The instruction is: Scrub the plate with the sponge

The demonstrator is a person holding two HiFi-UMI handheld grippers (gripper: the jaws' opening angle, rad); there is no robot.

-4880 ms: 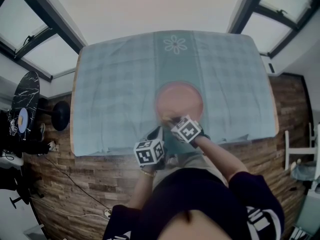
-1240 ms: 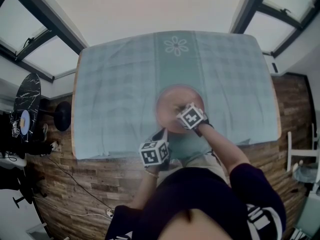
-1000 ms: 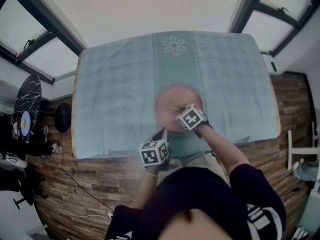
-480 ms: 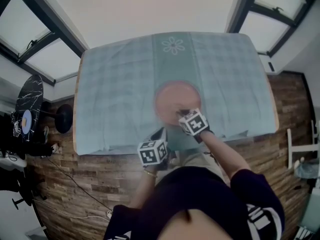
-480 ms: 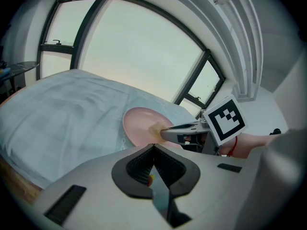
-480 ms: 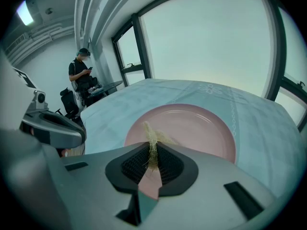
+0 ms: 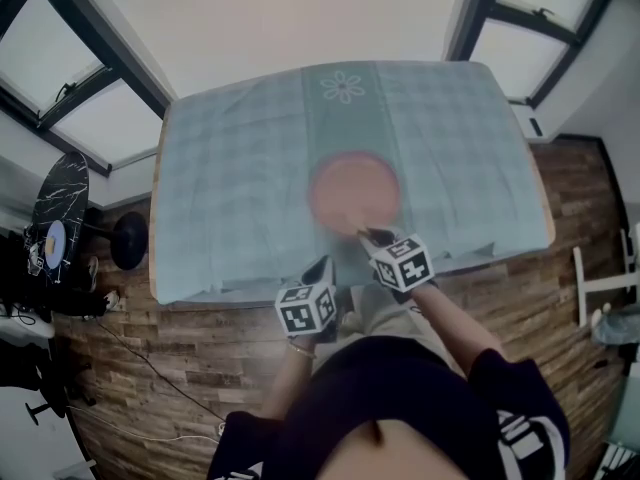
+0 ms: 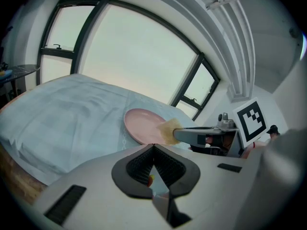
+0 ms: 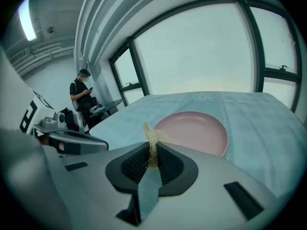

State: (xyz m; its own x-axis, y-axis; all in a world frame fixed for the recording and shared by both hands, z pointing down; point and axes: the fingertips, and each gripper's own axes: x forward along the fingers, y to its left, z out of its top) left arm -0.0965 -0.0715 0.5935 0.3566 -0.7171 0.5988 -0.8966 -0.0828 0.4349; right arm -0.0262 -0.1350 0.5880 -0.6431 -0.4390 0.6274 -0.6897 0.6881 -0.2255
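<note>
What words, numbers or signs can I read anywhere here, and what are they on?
No readable words or numbers anywhere.
Left gripper's marker cube and right gripper's marker cube: black-and-white square patterns, not letters.
White print on the person's dark top: cut off, unreadable.
White flower on the pale blue checked tablecloth: decoration only.

Dark-framed windows [image 7: 70, 98] flank a cloth-covered table [image 7: 230, 168] on wooden floor [image 7: 150, 368].
</note>
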